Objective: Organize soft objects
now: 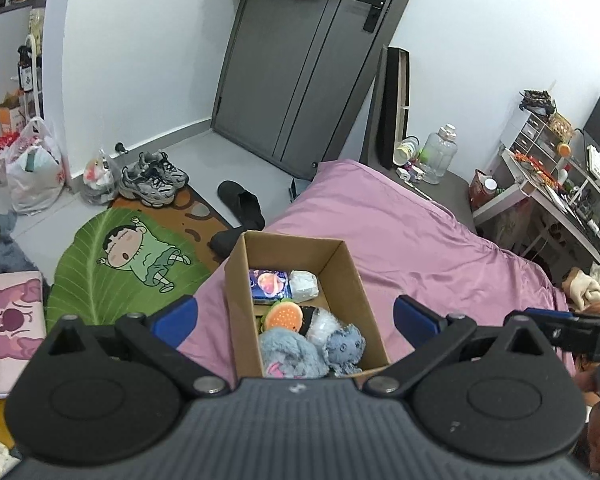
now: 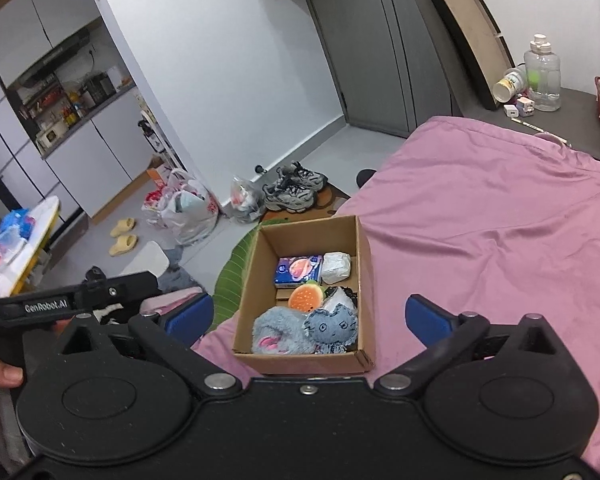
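Observation:
An open cardboard box (image 1: 236,280) (image 2: 300,362) stands on the pink bed sheet (image 1: 400,232) (image 2: 480,220) near its corner. Inside lie a fluffy grey-blue plush (image 1: 288,350) (image 2: 280,328), a blue cat plush (image 1: 344,346) (image 2: 332,326), an orange burger plush (image 1: 286,316) (image 2: 306,298), a blue tissue pack (image 1: 270,284) (image 2: 298,268) and a white wrapped bundle (image 1: 304,284) (image 2: 337,266). My left gripper (image 1: 296,320) hangs above the box's near end, open and empty. My right gripper (image 2: 308,317) hovers beside it, likewise open with nothing between its blue pads.
On the floor left of the bed lie a green leaf rug (image 1: 112,272), grey sneakers (image 1: 152,178) (image 2: 294,190), black slippers (image 1: 240,204) and plastic bags (image 1: 36,168) (image 2: 188,208). A water jug (image 1: 440,152) (image 2: 542,76) stands beyond the bed. Beige and brown plush toys (image 1: 588,288) sit at the right.

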